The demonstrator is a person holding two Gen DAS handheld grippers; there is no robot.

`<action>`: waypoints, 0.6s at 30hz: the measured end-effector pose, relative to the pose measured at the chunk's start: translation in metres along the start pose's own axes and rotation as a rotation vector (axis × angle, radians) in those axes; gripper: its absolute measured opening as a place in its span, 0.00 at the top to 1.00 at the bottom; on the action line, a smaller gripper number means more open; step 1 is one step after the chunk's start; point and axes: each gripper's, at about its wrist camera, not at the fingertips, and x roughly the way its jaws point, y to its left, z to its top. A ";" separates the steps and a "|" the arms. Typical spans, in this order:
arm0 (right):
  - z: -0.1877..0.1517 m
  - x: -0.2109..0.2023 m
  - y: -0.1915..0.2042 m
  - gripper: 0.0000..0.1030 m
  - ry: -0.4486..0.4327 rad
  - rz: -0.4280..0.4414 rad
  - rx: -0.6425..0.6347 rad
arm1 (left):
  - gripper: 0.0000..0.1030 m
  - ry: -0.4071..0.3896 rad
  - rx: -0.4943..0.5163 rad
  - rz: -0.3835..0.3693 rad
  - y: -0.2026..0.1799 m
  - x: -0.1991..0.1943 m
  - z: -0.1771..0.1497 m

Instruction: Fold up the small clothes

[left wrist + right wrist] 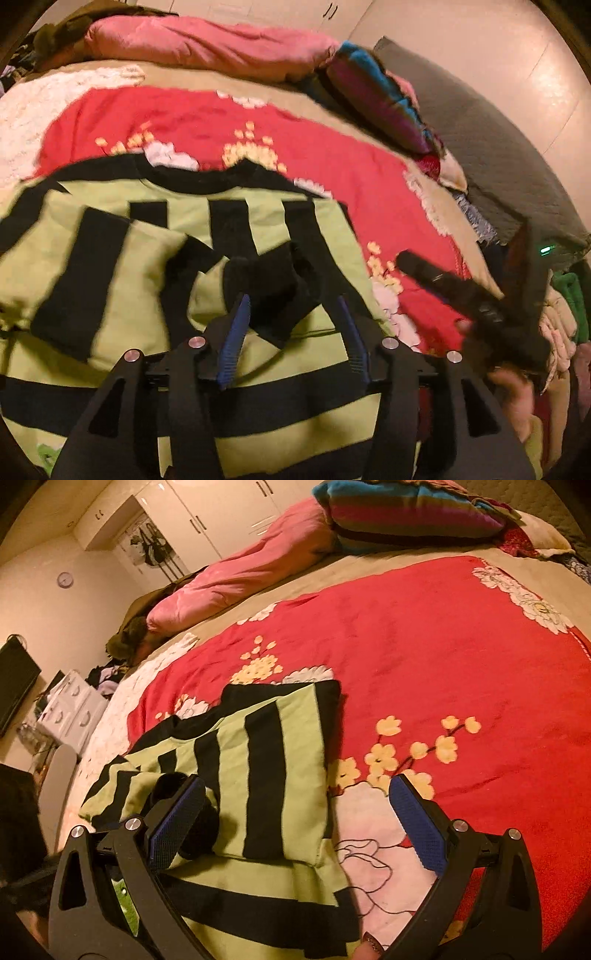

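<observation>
A red blanket (424,646) with yellow and white flowers covers the bed, and a pink quilt (240,576) and a striped pillow (406,513) lie along its far edge. Past the bed stand white wardrobe doors (221,509), a round wall clock (65,579) and a white chest of drawers (72,709).

The left gripper (293,306) points steeply down over the shirt (122,258), its blue-padded jaws standing apart with a black cuff (266,280) of the shirt lying between them, not pressed. The right gripper (297,805) also tilts downward at the shirt's edge, its jaws spread wide, one finger over the cloth and the other over the blanket, holding nothing.

The green and black striped shirt lies flat on the blanket near the bed's near edge, partly folded, with a sleeve turned in over the body. Its collar points toward the quilt, and its long axis runs away from the cameras.
</observation>
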 end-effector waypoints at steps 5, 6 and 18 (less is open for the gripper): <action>-0.005 0.012 0.012 0.09 0.047 0.094 -0.014 | 0.52 -0.087 0.003 0.089 0.012 -0.044 0.009; -0.007 0.014 0.017 0.09 0.055 0.109 -0.025 | 0.48 -0.104 -0.008 0.106 0.019 -0.053 0.011; -0.029 0.058 0.082 0.09 0.167 0.211 -0.109 | 0.34 -0.181 -0.194 0.339 0.125 -0.120 0.014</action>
